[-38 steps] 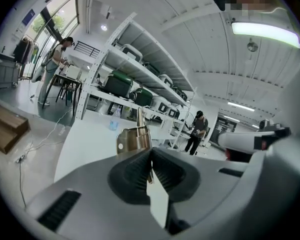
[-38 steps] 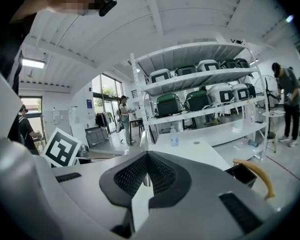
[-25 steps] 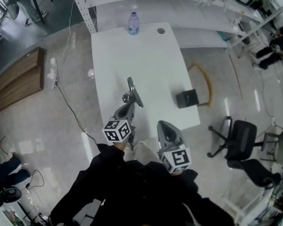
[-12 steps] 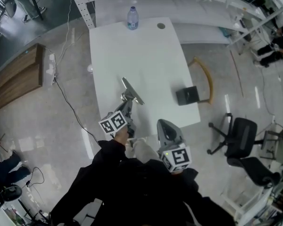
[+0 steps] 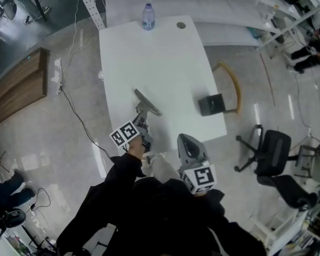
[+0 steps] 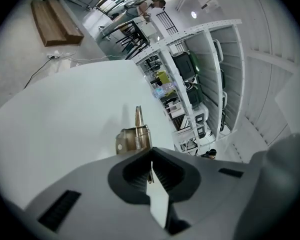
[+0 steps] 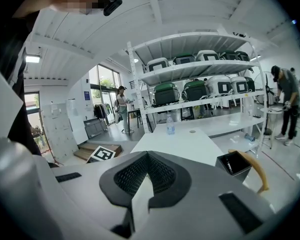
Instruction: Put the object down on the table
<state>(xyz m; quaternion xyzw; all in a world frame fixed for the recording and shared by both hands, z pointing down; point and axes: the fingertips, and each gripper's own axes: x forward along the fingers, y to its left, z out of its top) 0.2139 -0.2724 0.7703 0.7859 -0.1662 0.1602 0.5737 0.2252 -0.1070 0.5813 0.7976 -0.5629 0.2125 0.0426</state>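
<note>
Metal object (image 5: 147,103), a flat bar on a short sprung stem, sits over the near left part of the white table (image 5: 160,57), with its bar slanting across the tabletop; the left gripper view shows it edge-on (image 6: 135,135), brass-toned with a small coil spring, just ahead of the jaws and low above the table (image 6: 65,114); whether it touches the surface cannot be told. The left gripper (image 5: 141,119) reaches in over the table's near edge and its jaws are pressed together on a thin tab of the object (image 6: 151,171); its marker cube (image 5: 124,134) hangs just off that edge. The right gripper (image 5: 185,141) is held back from the table's near edge, right of the left one; its jaws are closed with nothing between them (image 7: 145,176). A water bottle (image 5: 148,16) stands at the table's far edge, a small round disc (image 5: 181,25) just right of it; a black box (image 5: 210,104) sits at the table's right edge.
</note>
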